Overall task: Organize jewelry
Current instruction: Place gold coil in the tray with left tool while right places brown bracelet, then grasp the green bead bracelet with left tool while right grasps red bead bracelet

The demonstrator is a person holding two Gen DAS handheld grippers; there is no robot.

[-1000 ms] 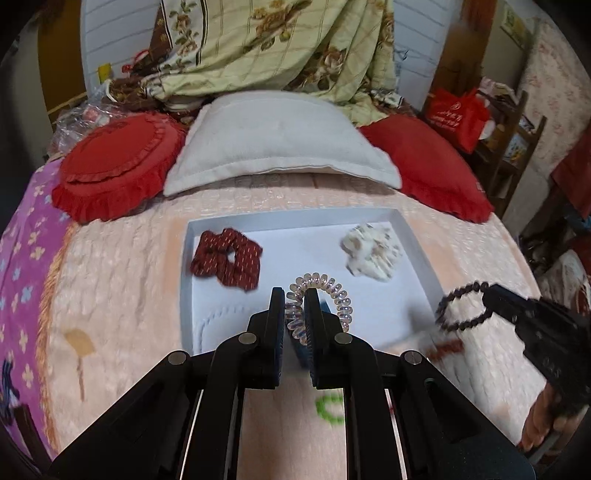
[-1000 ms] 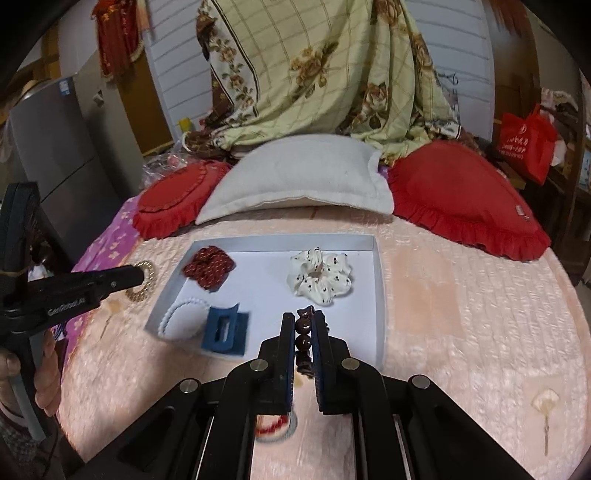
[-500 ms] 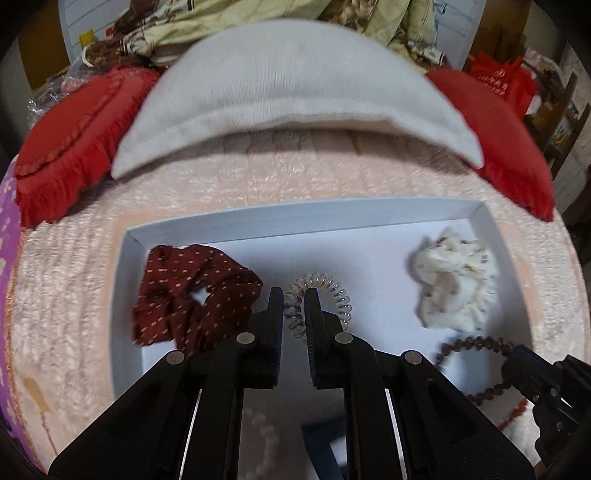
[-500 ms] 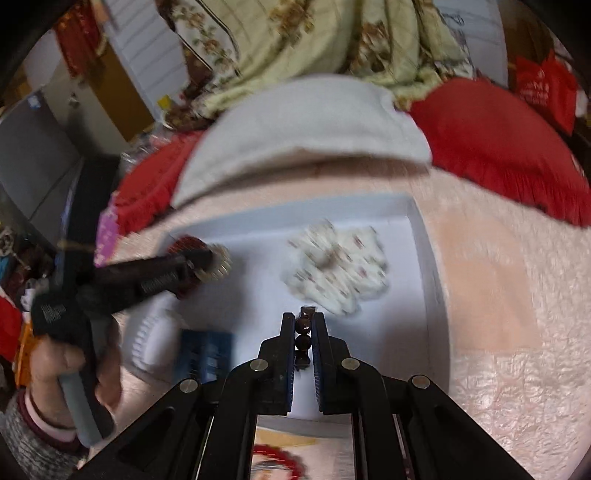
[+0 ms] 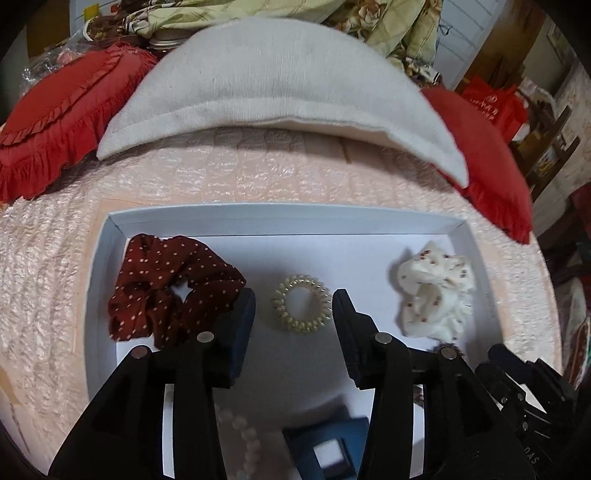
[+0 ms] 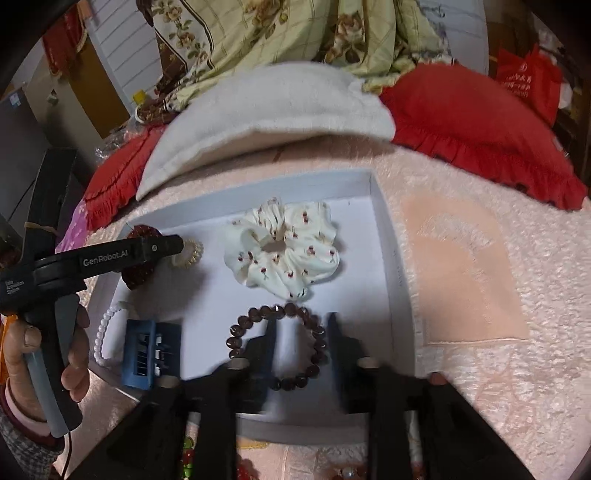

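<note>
Release step: left gripper (image 5: 293, 310) opening over clear spiral hair tie (image 5: 301, 308), right gripper (image 6: 300, 334) opening over brown beaded bracelet (image 6: 277, 345), both lying free in white tray (image 6: 384, 221). Next: withdraw, fetch remaining pieces.

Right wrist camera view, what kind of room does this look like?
Most likely a bedroom in a home: the white tray sits on a pink quilted bedspread, with a white pillow and red frilled cushion behind it and a floral quilt heaped beyond.
</note>
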